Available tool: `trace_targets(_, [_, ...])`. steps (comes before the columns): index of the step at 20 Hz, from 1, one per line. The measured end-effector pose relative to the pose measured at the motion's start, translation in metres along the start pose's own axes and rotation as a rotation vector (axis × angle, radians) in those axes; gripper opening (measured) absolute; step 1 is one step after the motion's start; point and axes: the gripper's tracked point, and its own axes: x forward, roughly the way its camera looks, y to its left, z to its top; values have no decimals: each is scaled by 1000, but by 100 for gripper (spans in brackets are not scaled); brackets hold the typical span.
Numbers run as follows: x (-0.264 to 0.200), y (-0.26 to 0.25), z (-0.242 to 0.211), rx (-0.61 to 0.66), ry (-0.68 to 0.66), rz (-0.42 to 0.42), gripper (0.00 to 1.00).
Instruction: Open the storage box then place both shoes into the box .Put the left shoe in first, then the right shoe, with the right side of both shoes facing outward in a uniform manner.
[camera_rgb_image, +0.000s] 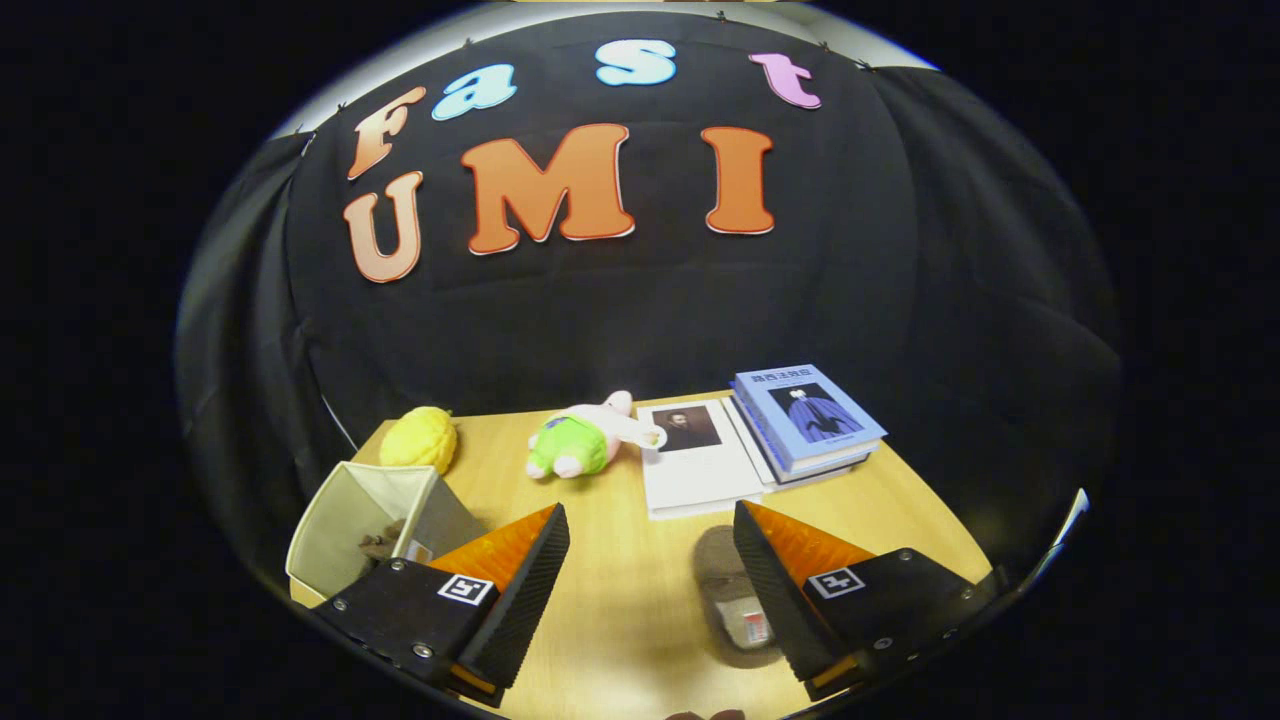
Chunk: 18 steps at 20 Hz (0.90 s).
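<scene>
Nearest the lens, the tongs (650, 590) stand wide apart over the wooden tabletop (620, 600), clamped on nothing. Just inside the right finger lies a shoe (728, 600), sole down as far as I can tell, partly covered by that finger. Beside the left finger stands the storage box (345, 525), pale, its mouth already open and tipped toward the camera, with something brownish inside that may be the other shoe; too little of it shows to be sure.

Farther back lie a stack of books (805, 420), a white book (695, 460) just left of them, a pink and green plush toy (585, 440) and a yellow plush (420, 438) behind the box.

The step in hand looks like picking up the shoe by the right finger. Doing it well likely means shifting the tongs right to straddle the shoe across its width, closing firmly, then carrying it to the box with its right side facing outward.

Which shoe this is, left or right, cannot be made out. The box's near wall is hidden behind the left finger.
</scene>
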Motion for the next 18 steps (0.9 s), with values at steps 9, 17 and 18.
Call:
trace_targets(9, [13,-92,-81,-15,88,-100,99])
trace_targets(17, [46,-103,-161,29,254,-121,92])
trace_targets(18, [52,-107,-167,22,279,-134,84])
